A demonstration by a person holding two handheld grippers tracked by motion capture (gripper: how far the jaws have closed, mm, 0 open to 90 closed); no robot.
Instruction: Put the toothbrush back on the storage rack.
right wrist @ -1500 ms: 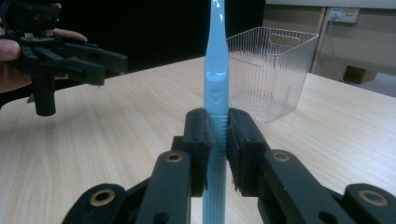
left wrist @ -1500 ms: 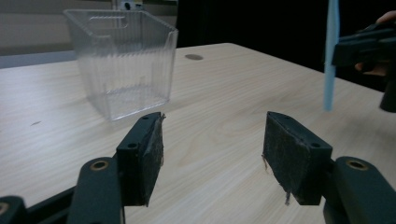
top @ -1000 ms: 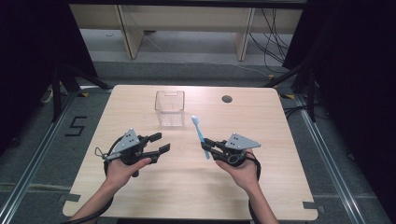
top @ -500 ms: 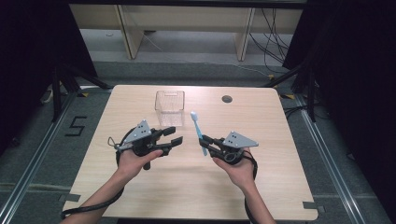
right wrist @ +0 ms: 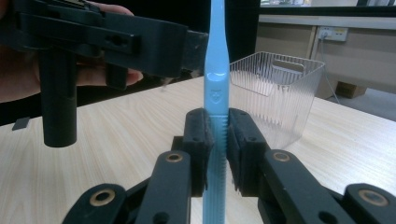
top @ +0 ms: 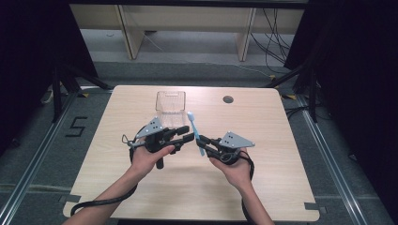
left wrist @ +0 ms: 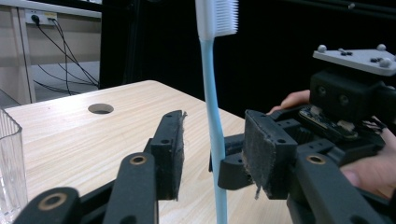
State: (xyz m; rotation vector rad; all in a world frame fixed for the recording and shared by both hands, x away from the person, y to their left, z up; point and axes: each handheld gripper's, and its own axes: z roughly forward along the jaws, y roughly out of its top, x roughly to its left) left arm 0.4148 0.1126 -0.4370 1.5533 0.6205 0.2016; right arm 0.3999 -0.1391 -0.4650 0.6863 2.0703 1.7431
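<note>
A light blue toothbrush (top: 193,125) with a white bristle head stands upright over the table's middle. My right gripper (top: 202,142) is shut on its lower handle; in the right gripper view both pads clamp the toothbrush (right wrist: 217,84) at the ribbed part. My left gripper (top: 189,133) reaches in from the left. Its jaws have just been closing, and the toothbrush handle (left wrist: 212,116) stands between them. A narrow gap still shows on each side of the handle, so the pads (left wrist: 170,149) do not press on it.
A clear ribbed plastic bin (top: 170,108) stands just behind the grippers at the table's back middle; it also appears in the right gripper view (right wrist: 275,93). A round cable hole (top: 228,99) lies to the bin's right. The wooden table (top: 281,178) extends around both hands.
My left gripper has moved right, up to the toothbrush, and its jaws have narrowed around the handle. The right gripper and toothbrush have stayed put.
</note>
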